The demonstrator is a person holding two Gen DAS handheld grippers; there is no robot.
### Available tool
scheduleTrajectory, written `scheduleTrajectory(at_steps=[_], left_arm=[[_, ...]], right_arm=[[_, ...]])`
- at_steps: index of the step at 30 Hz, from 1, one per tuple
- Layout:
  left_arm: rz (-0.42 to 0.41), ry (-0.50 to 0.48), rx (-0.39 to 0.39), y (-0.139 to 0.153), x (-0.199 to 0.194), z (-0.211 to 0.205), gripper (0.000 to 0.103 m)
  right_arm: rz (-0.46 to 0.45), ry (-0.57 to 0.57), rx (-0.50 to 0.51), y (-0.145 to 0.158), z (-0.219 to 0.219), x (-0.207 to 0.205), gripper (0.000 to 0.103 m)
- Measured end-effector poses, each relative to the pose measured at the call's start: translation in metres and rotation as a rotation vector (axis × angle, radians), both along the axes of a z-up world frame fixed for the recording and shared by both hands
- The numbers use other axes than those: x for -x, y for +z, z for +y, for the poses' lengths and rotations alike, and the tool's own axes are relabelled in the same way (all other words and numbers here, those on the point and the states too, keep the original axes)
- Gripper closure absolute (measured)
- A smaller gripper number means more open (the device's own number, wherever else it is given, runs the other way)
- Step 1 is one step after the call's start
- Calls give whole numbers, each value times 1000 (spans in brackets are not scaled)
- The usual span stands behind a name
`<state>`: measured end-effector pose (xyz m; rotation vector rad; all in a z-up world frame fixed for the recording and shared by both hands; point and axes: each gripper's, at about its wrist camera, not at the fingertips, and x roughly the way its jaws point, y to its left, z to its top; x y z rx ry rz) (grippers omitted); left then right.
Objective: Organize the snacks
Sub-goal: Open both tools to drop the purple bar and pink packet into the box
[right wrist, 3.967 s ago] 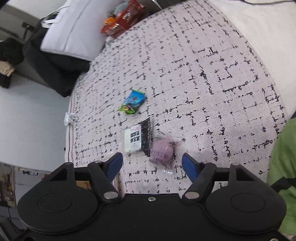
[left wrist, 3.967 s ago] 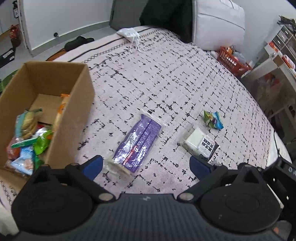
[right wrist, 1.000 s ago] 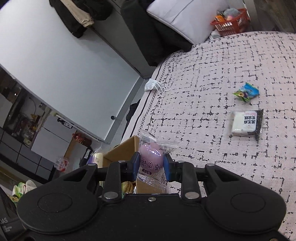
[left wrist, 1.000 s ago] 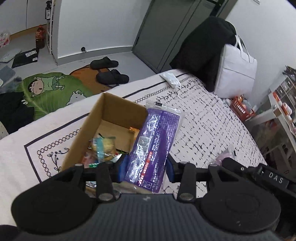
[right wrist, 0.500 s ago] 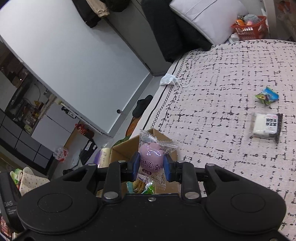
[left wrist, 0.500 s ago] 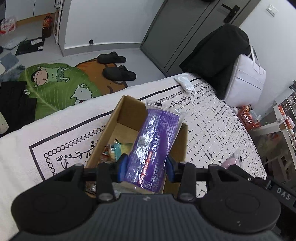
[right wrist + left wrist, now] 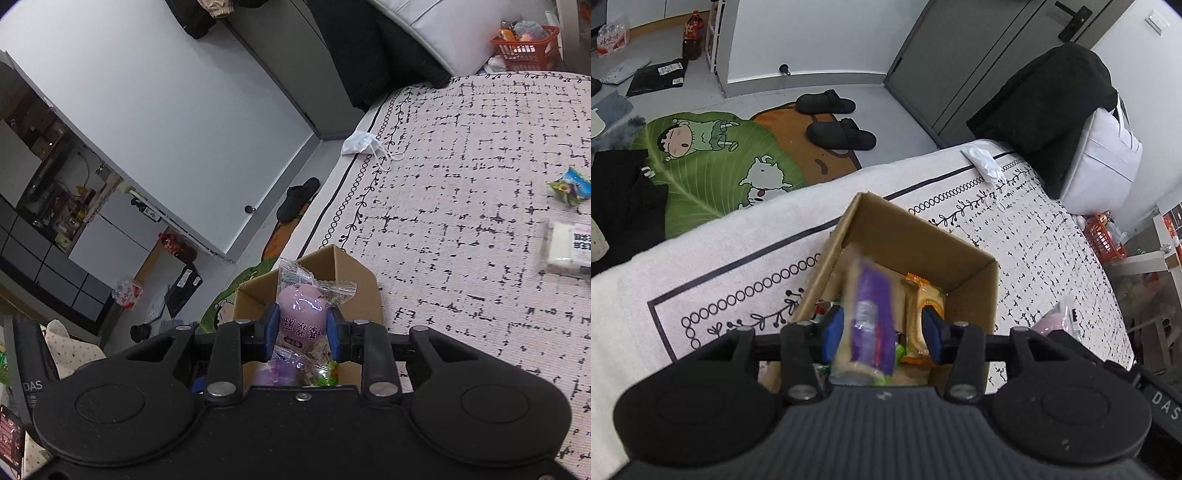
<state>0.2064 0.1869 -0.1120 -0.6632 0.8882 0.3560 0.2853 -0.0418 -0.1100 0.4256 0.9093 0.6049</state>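
Note:
My left gripper hangs over the open cardboard box on the bed. Its jaws stand apart, and the long purple snack packet, blurred, sits loose between them, tilting down into the box beside an orange packet. My right gripper is shut on a pink round snack in a clear wrapper, held above the same box. The pink snack also shows at the right in the left wrist view. A white packet and a blue-green packet lie on the bed.
The box stands near the bed's edge; beyond it are a floor mat and black slippers. A face mask lies at the bed's far edge. A black coat and white bag and a red basket stand behind.
My left gripper has opened over the box and the purple packet is slipping down out of it. My right gripper has come closer over the box, still holding the pink snack.

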Motion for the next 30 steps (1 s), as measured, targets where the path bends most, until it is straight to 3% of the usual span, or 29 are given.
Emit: scheduleTrajectory(at_steps=[8, 13, 17, 25, 27, 30], left_arm=[[5, -18, -39, 11, -4, -3, 56], [16, -26, -47, 14, 0, -15, 42], [30, -35, -68, 19, 4, -24, 20], [20, -61, -100, 35, 8, -48, 18], [15, -64, -101, 38, 9, -54, 13], [-4, -75, -108, 43, 10, -65, 10]], right_arm=[[0, 35, -29, 3, 4, 1, 64], [12, 2, -18, 3, -10, 5, 61], [20, -16, -15, 7, -23, 8, 57], [13, -51, 25, 15, -54, 13, 46], [13, -60, 38, 16, -61, 13, 44], [19, -83, 46, 17, -76, 14, 33]])
